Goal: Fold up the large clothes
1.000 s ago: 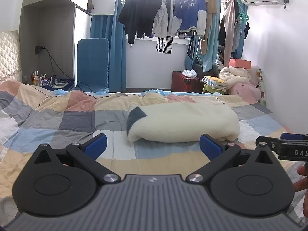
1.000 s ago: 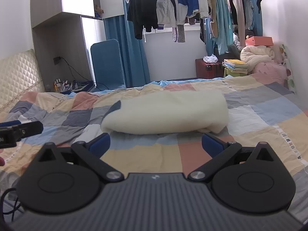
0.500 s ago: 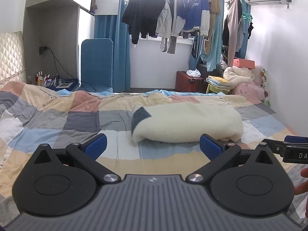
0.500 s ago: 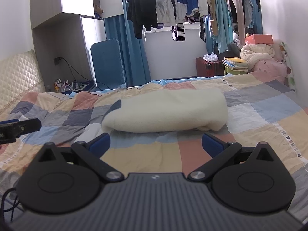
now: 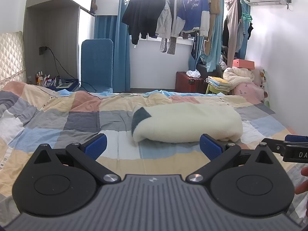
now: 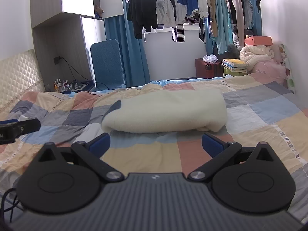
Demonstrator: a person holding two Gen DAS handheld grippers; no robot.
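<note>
Both the left gripper point(image 5: 153, 146) and right gripper point(image 6: 156, 143) are held wide apart and empty over bare checkered bedspread point(image 5: 63, 123). The folded cream garment point(image 5: 188, 123) is seen farther off at 12 o'clock. Since a second ago, little has been changed; the left gripper has been raised slightly.

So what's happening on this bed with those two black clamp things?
A person is holding a two-finger gripper in each hand to fold big clothes. A cream fleece garment lies on the patchwork bedspread, folded into a thick bundle. The left gripper and right gripper are both open and empty, held short of the bundle and touching nothing.
</note>
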